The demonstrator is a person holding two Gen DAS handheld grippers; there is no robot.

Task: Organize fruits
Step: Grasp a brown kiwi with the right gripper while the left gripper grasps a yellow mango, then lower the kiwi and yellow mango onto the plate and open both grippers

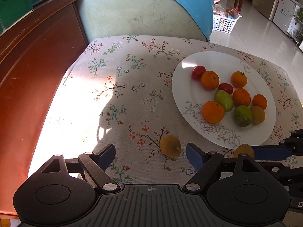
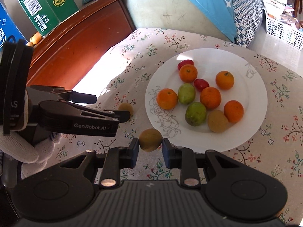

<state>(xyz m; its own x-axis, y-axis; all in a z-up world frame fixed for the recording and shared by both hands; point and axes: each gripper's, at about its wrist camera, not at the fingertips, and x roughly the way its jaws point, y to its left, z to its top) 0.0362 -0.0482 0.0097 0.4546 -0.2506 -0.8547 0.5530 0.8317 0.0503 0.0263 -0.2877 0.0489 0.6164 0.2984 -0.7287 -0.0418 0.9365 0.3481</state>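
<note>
Covering the surface (image 1: 117, 87) is a floral cloth, sunlit along its left side, with a reddish wooden cabinet (image 1: 34, 71) beside it and a pale green cushion (image 1: 136, 15) behind. A green carton (image 2: 45, 5) stands on the cabinet, and a white perforated basket (image 2: 282, 30) sits on the floor off to the right.

On the right half of the cloth sits a white plate (image 2: 250, 71) with a line-drawn flower pattern. It holds five oranges, two green fruits, one brownish-yellow fruit and two small red tomatoes, clustered toward its middle.

My left gripper (image 1: 150, 156) is spread wide, low over the cloth, with nothing between its blue pads. A brownish-yellow fruit on the cloth (image 1: 169, 146) lies just ahead of it, nearer the right-hand pad and apart from the plate.

My right gripper (image 2: 149, 148) is clenched around a second brownish-yellow fruit (image 2: 150, 140), both pads pressing its sides, just beside the plate's near rim. From the left wrist view this fruit shows only partly behind my left gripper's linkage, at the tip of a blue pad. My gloved left hand (image 2: 28, 147) shows at the edge of the right wrist view.
</note>
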